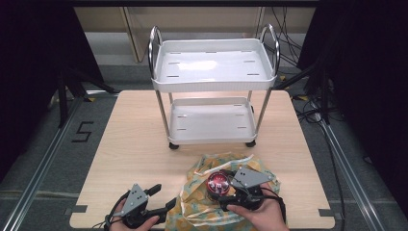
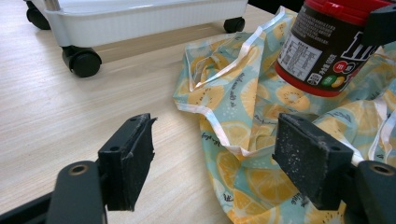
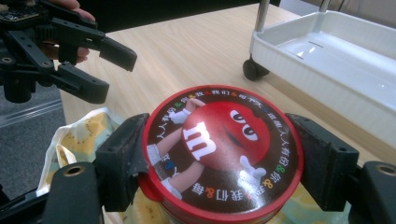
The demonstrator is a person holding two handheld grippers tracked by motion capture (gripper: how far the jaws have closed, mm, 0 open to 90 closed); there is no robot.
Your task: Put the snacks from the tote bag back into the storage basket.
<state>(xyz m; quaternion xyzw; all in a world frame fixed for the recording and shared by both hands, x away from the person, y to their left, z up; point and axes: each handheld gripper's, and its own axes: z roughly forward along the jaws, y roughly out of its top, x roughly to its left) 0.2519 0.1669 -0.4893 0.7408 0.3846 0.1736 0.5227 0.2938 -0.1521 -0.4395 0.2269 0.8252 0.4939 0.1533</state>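
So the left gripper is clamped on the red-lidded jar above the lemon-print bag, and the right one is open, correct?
No, the sides are swapped. The right gripper clamps the red-lidded jar above the lemon-print bag, as the right gripper view shows; the left gripper is open.

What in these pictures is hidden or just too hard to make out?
- Candy jar: its side and base, hidden in the right gripper view by its own lid and the right claw.
- Label print: too small to read in the left gripper view.
- Fruit-print bag: its inside, covered by folds in the high view.
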